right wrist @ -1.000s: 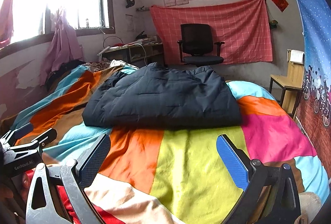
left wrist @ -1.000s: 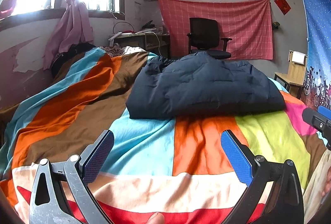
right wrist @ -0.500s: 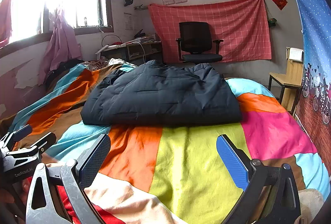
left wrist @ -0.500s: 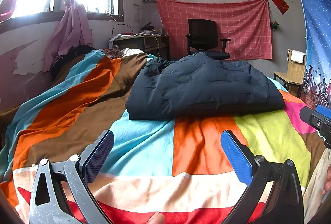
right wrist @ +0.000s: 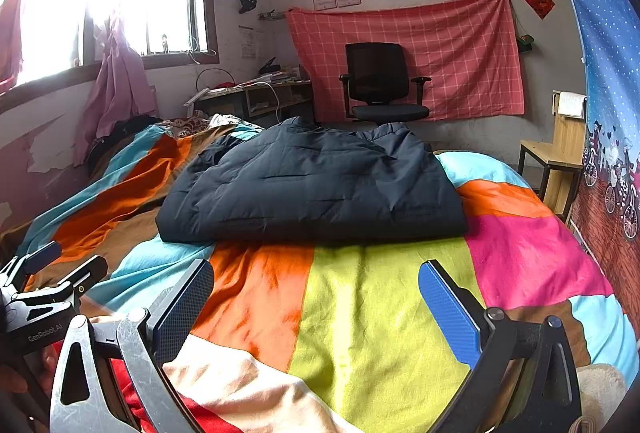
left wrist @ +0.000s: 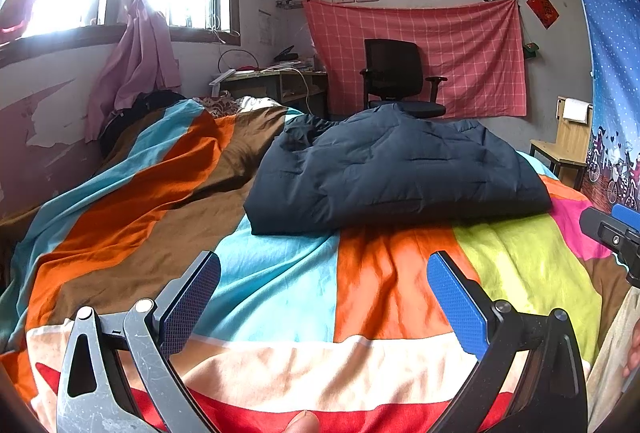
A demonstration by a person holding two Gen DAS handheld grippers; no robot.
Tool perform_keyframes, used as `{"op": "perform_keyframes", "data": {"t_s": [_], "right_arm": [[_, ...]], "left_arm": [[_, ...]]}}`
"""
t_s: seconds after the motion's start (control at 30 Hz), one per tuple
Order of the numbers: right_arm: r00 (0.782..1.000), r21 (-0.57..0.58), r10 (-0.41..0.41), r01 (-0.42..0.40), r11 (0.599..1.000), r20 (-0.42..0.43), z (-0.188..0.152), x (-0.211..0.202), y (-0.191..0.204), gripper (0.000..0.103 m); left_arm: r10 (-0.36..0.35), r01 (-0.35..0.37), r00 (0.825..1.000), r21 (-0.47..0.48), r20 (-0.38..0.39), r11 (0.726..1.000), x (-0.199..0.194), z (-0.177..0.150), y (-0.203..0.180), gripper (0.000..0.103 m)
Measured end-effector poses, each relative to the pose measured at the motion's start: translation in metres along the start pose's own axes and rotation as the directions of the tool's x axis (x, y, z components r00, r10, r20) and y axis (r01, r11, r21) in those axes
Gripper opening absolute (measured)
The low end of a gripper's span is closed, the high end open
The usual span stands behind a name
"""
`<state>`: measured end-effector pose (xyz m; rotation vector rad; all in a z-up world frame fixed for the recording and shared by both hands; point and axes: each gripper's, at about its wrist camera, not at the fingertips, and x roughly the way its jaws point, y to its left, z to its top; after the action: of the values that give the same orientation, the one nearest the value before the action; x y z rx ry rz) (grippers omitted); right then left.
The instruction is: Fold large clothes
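Observation:
A dark navy padded jacket point(left wrist: 396, 173) lies folded into a thick rectangle on the bed's colourful striped cover point(left wrist: 280, 285); it also shows in the right wrist view point(right wrist: 316, 185). My left gripper point(left wrist: 324, 293) is open and empty, held over the cover well short of the jacket's near edge. My right gripper point(right wrist: 316, 293) is open and empty, also short of the jacket. The right gripper's tips show at the right edge of the left view point(left wrist: 616, 233); the left gripper shows at the left edge of the right view point(right wrist: 48, 285).
A black office chair point(right wrist: 380, 85) stands behind the bed before a red checked cloth on the wall point(right wrist: 440, 45). A cluttered desk point(right wrist: 260, 93) is under the window. A wooden chair point(right wrist: 556, 157) stands at the right by a blue hanging.
Both grippers have stayed open and drifted only slightly; the view shifts a little. The jacket has not moved.

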<state>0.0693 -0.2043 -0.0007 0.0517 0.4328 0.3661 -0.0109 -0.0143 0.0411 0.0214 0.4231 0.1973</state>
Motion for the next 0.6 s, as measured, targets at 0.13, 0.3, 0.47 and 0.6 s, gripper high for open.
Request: {"op": "perform_keyframes", "data": {"t_s": [0.13,0.3,0.47,0.6], "right_arm": [[1.0,0.001,0.0,0.0,1.0,0.001,0.0,0.0,0.0002,0.103],[1.0,0.001,0.0,0.0,1.0,0.001,-0.0001,-0.0001,0.0003,0.103],[1.0,0.001,-0.001,0.001,1.0,0.0,0.0001,-0.0004,-0.0001,0.103],[1.0,0.001,-0.002,0.002,1.0,0.0,-0.0004,0.0,0.0009,0.103]], "left_arm": [[0.0,0.0,1.0,-0.001,0.001,1.0,-0.0006,0.0,-0.001,0.101],[0.0,0.0,1.0,0.001,0.004,1.0,-0.0017,0.0023,-0.0002,0.101],[0.0,0.0,1.0,0.0,0.004,1.0,-0.0012,0.0034,0.0003,0.101],[-0.001,0.001,1.0,0.001,0.006,1.0,-0.0011,0.0032,0.0006,0.101]]}}
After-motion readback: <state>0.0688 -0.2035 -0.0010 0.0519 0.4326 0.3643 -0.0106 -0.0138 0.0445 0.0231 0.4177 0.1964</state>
